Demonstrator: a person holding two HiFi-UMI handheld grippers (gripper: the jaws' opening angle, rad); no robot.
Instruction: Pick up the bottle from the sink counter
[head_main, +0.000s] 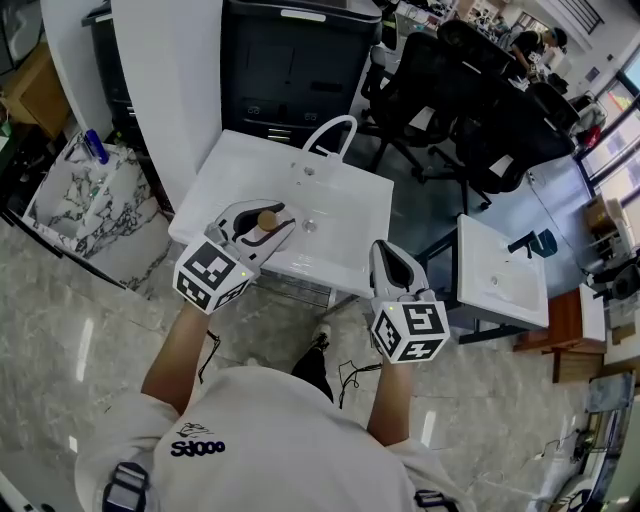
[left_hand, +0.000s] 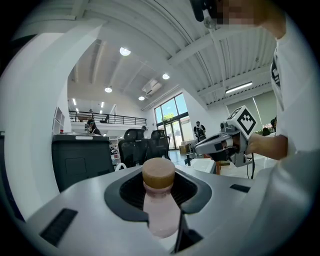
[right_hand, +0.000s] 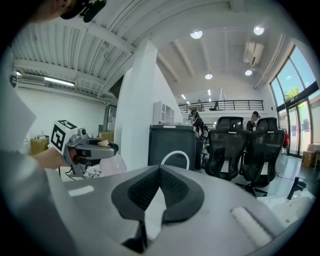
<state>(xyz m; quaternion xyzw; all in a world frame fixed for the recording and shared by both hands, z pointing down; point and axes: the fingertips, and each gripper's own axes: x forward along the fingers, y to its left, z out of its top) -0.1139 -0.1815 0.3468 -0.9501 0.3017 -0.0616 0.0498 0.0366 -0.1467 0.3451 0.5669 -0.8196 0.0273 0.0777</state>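
Bottle (left_hand: 159, 205) stands upright, clamped in the left tongs (head_main: 263, 224) over the surface (head_main: 345, 205); right tongs (right_hand: 160, 171), closed together and empty, hang alongside.

Pale pink, tan-capped bottle (left_hand: 161, 215) upright, clamped in left tongs (left_hand: 159, 186).

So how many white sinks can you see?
2. One sink is before the person, with a white looped tap; the other sink stands right of it, with a dark tap. More may be hidden.

Head view steeply down over sink counter (head_main: 240, 165); gripper views level, toward chairs (right_hand: 227, 147)
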